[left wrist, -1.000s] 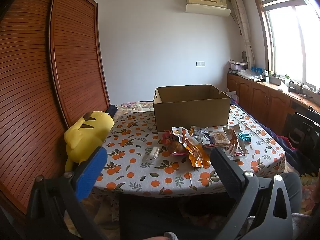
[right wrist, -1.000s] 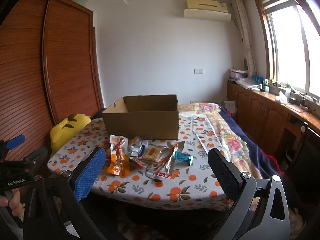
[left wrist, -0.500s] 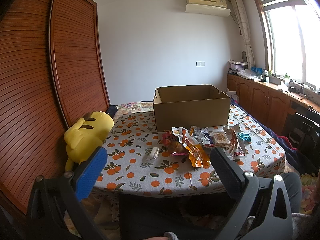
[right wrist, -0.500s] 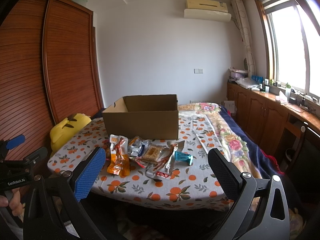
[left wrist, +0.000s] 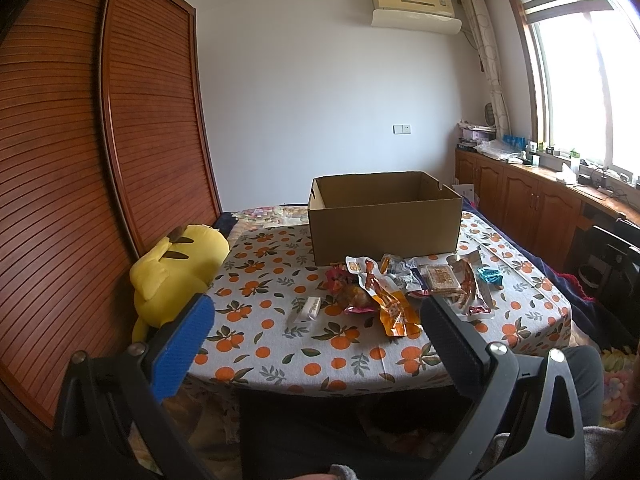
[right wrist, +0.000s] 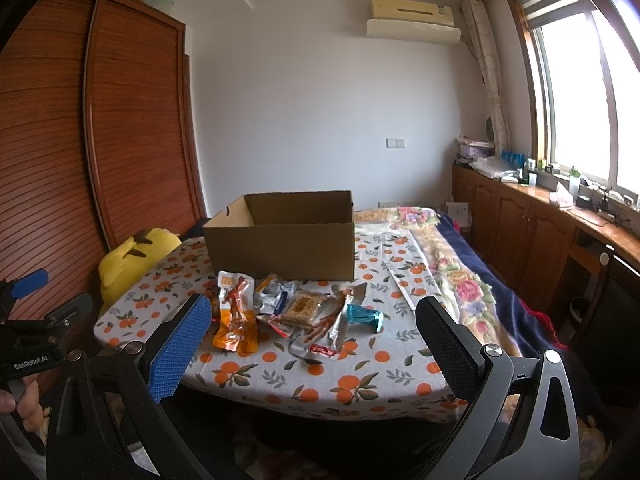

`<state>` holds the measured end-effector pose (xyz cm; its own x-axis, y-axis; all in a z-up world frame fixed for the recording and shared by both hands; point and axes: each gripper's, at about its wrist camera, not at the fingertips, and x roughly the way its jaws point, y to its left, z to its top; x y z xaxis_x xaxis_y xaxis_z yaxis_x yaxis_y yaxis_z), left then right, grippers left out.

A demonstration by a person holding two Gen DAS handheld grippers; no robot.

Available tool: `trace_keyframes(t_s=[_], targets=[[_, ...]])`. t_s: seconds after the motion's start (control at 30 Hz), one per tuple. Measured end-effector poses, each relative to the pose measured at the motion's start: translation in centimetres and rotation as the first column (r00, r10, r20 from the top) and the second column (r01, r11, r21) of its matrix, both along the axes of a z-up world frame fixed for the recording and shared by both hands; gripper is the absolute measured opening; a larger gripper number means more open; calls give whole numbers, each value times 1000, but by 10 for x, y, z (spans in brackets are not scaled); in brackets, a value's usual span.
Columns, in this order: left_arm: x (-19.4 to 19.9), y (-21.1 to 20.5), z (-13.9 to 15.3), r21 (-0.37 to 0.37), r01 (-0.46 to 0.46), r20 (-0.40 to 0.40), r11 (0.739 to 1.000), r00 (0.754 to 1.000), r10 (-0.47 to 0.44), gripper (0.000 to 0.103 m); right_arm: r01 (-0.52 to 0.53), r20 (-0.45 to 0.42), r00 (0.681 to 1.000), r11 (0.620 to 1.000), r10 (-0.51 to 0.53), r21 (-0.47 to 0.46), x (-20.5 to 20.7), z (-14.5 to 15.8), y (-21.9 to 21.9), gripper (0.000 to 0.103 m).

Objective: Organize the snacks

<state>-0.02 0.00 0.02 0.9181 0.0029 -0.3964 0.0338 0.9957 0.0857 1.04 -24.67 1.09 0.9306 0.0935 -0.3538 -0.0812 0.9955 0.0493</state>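
Observation:
An open brown cardboard box (left wrist: pixel 384 216) stands on a table with an orange-print cloth (left wrist: pixel 280 344); it also shows in the right wrist view (right wrist: pixel 282 246). In front of it lies a pile of snack packets (left wrist: pixel 404 280), with an orange pouch (left wrist: pixel 394 308) nearest and a small white packet (left wrist: pixel 310 307) apart to the left. The right wrist view shows the pile (right wrist: pixel 296 308), the orange pouch (right wrist: pixel 236 320) and a teal wrapper (right wrist: pixel 364 316). My left gripper (left wrist: pixel 316 344) is open and empty, short of the table's near edge. My right gripper (right wrist: pixel 312 344) is open and empty, also short of the table.
A yellow plush toy (left wrist: pixel 176 272) sits at the table's left edge against a wooden sliding wardrobe (left wrist: pixel 100 160). Wooden cabinets (right wrist: pixel 540 232) run under the window on the right. A floral blanket (right wrist: pixel 460 280) lies right of the table. The left gripper's body (right wrist: pixel 32 328) shows at far left.

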Motion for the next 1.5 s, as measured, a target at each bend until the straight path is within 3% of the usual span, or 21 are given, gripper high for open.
trace_keyframes(t_s=[1.23, 1.5], targets=[[0, 2, 6, 1, 4, -8, 1000, 1000, -4, 103, 0, -5, 1000, 1000, 0, -2, 1, -2, 2, 103], [12, 2, -14, -4, 5, -57, 1000, 998, -6, 103, 12, -40, 999, 1000, -12, 5, 7, -16, -5, 103]])
